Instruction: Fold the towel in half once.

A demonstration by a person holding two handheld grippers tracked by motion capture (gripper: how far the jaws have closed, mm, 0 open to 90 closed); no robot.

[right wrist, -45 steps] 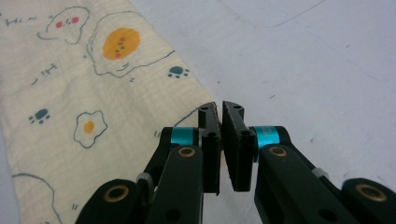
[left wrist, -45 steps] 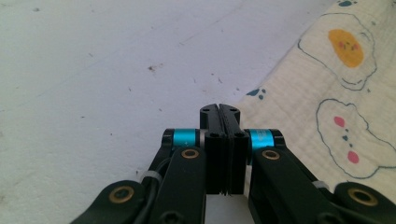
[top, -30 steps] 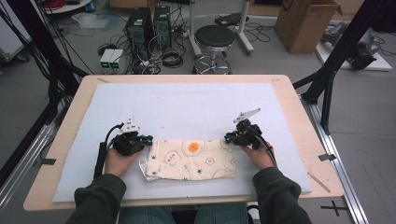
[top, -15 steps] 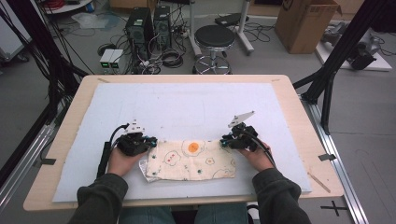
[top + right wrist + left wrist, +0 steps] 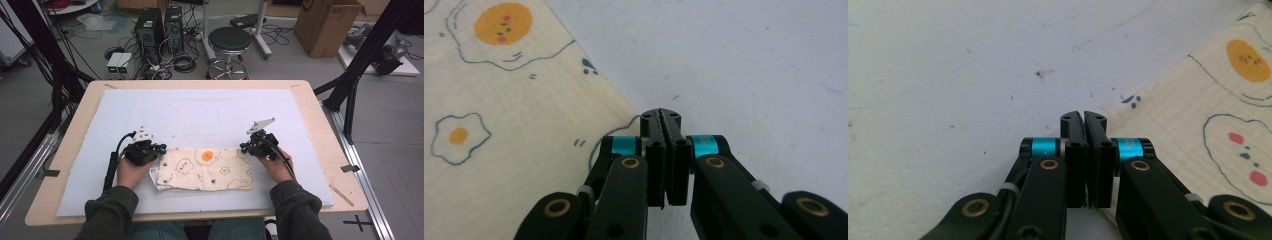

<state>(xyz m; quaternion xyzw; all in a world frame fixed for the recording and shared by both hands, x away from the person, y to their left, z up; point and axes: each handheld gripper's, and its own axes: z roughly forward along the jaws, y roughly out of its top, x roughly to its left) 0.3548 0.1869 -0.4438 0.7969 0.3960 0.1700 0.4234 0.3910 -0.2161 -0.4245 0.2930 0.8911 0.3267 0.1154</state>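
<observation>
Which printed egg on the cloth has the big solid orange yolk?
The one at the far edge's middle of the cloth, egg; the others are small outlines with tiny marks.

A wooden table (image 5: 320, 120) was covered almost edge to edge by a pale blue-white mat (image 5: 200, 115). On the mat's near half a cream cloth (image 5: 205, 170) printed with fried eggs was laid flat, its left end folded over.

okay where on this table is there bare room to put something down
The far half of the white mat, between the table's far edge and the egg-print cloth, lies bare. So do strips left of the left gripper and right of the right gripper. It is crowded at the near middle, with the folded cloth, both grippers at its far corners, and the person's hands.
</observation>
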